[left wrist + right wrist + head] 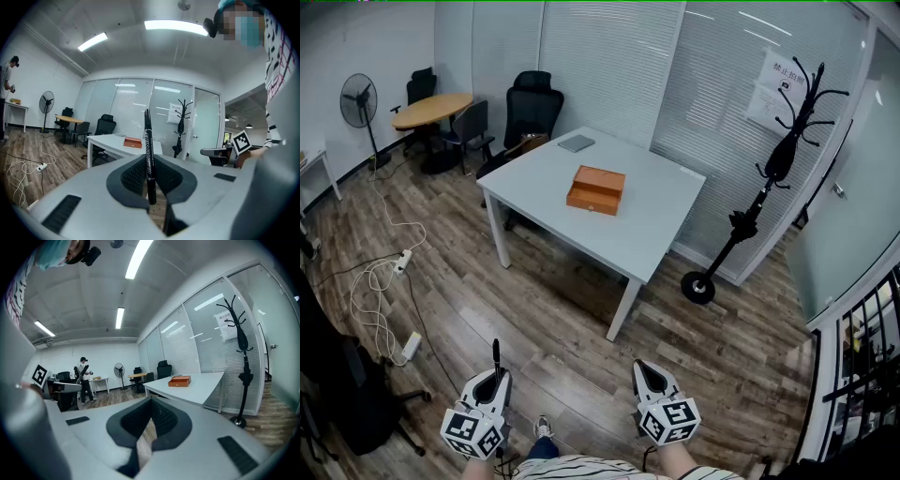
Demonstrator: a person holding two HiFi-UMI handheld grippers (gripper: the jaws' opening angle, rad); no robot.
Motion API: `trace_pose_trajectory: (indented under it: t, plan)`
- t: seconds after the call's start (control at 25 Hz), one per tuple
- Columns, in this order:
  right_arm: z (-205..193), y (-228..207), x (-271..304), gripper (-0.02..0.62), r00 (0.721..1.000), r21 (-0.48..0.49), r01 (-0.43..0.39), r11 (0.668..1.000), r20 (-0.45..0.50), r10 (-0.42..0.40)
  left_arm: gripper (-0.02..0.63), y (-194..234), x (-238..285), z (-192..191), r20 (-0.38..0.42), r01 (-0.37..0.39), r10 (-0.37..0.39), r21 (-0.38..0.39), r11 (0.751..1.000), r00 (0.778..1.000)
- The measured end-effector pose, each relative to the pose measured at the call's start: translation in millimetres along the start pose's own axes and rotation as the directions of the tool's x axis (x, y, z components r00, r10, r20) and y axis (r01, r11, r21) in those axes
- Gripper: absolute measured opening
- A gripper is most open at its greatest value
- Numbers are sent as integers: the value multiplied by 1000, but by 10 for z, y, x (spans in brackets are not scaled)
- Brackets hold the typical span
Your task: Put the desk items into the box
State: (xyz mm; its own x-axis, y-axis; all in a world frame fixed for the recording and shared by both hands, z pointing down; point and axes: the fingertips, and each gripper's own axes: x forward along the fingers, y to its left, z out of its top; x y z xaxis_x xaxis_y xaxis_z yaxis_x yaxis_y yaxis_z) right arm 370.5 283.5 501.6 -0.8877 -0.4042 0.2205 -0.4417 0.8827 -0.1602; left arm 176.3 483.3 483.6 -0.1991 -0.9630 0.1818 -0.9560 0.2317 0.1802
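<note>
An orange box (596,190) lies on the white table (656,216) across the room, with a flat grey item (577,143) at the table's far corner. Both grippers are held low over the wooden floor, well short of the table. My left gripper (494,377) is shut on a black marker pen (496,354) that stands upright between its pads. In the left gripper view the marker pen (148,154) runs up from the left gripper (150,176), with the box (133,142) far behind. My right gripper (649,372) is shut with nothing in it; the right gripper (151,420) points toward the box (180,380).
A black coat stand (769,178) stands right of the table by the glass wall. Office chairs (532,108), a round wooden table (431,110) and a fan (358,101) are at the back left. Cables (380,281) trail on the floor. A person (83,378) stands far off.
</note>
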Motion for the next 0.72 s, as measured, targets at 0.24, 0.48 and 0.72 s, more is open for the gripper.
trace_pose_trajectory:
  t: [0.24,0.48,0.72]
  plan:
    - [75,1,86,25,1000,3,4,1000,4,-4,40,44,107,52,6,17,-17,-6,1000,1000]
    - [185,79,274,25,999,-17,-25,1000,27,25,40,173,278,96,5,47,-47,-25,999,999]
    - [293,142,591,25,999,-7,-35,999,24,35,40,442,484,195,-9,74,-74,-19,997,997]
